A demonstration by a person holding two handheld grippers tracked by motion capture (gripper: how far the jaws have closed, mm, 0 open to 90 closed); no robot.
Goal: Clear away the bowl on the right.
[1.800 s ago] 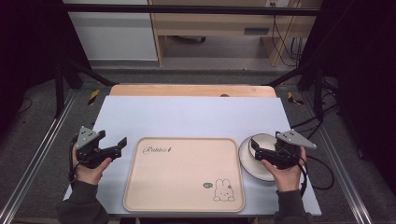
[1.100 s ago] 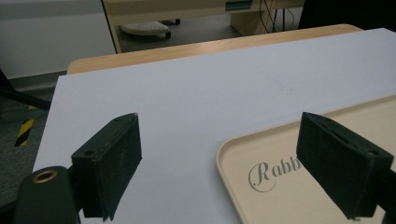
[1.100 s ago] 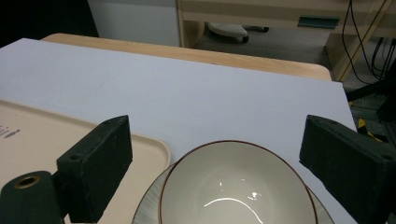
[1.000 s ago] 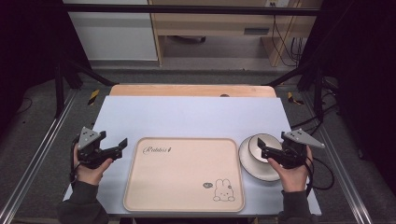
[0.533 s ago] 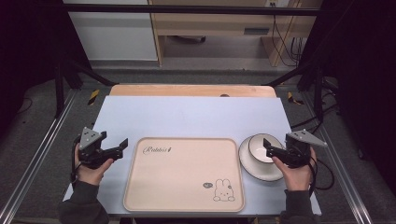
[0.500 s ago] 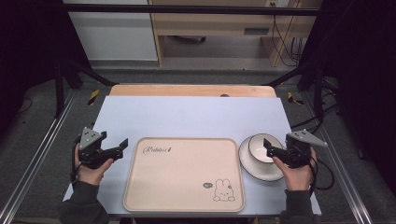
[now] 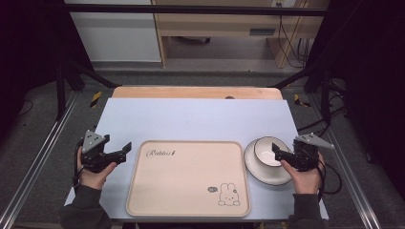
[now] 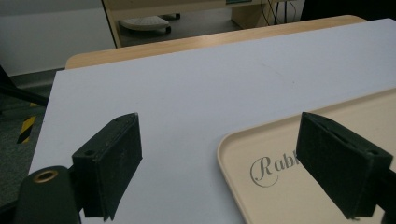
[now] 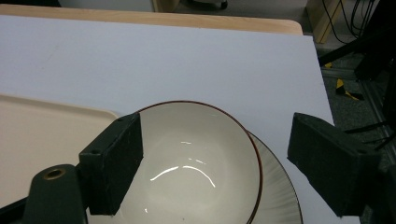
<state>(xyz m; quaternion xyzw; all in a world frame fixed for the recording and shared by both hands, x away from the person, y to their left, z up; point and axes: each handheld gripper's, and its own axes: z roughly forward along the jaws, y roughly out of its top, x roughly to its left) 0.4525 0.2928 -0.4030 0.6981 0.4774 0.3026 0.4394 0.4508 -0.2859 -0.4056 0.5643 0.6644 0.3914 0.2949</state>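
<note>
Pale blue-grey table [image 7: 200, 119] with a bare wooden strip [image 7: 196, 92] along its far edge. Beyond it a grey floor, a wooden bench with cables hanging at its right, dark frame legs either side.

Beige tray [image 7: 188, 179] lies flat at the near middle, script lettering at its far left, a small rabbit drawing near its near right corner. Just right of the tray, a white bowl [image 7: 267, 151] with a thin dark rim sits on a plate [image 7: 265, 176].

Left hand [image 7: 93, 174] rests at the table's near left edge. Left gripper [image 8: 233, 163] points toward the tray's far left corner; jaws wide apart, nothing between them, the tray corner below the gap.

Right hand [image 7: 305, 176] at the near right, beside the plate. Right gripper [image 9: 224, 163] is aimed over the bowl; jaws have just been closing a little but stand wide, straddling the bowl's near right rim without pressing on it.
</note>
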